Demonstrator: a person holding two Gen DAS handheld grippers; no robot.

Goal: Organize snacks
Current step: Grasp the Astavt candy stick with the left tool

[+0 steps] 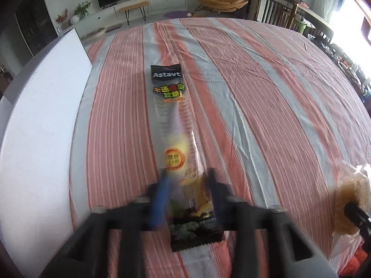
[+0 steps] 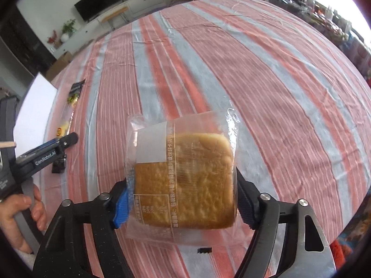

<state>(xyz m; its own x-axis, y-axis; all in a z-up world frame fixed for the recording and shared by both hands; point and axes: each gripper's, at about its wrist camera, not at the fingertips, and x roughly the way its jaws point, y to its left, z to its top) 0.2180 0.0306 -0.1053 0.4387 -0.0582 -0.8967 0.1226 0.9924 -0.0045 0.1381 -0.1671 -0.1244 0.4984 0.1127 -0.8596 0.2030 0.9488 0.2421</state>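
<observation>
A long, narrow snack packet (image 1: 172, 125), black at both ends and clear in the middle, lies lengthwise on the striped tablecloth (image 1: 266, 88). My left gripper (image 1: 187, 181) straddles its near end, pads against both sides, shut on it; the view is blurred there. In the right wrist view this gripper (image 2: 67, 141) and the packet (image 2: 74, 97) show at the far left. A square golden cake in a clear wrapper (image 2: 185, 180) hangs above the cloth, held by its sides with my right gripper (image 2: 183, 183) shut on it. The cake (image 1: 352, 197) also shows at the left wrist view's right edge.
A white board (image 1: 41, 115) stands along the table's left side, close to the packet. A person's hand (image 2: 23, 208) holds the left gripper's handle. A small black scrap (image 2: 204, 250) lies on the cloth under the cake. Striped cloth (image 2: 266, 81) stretches far ahead and right.
</observation>
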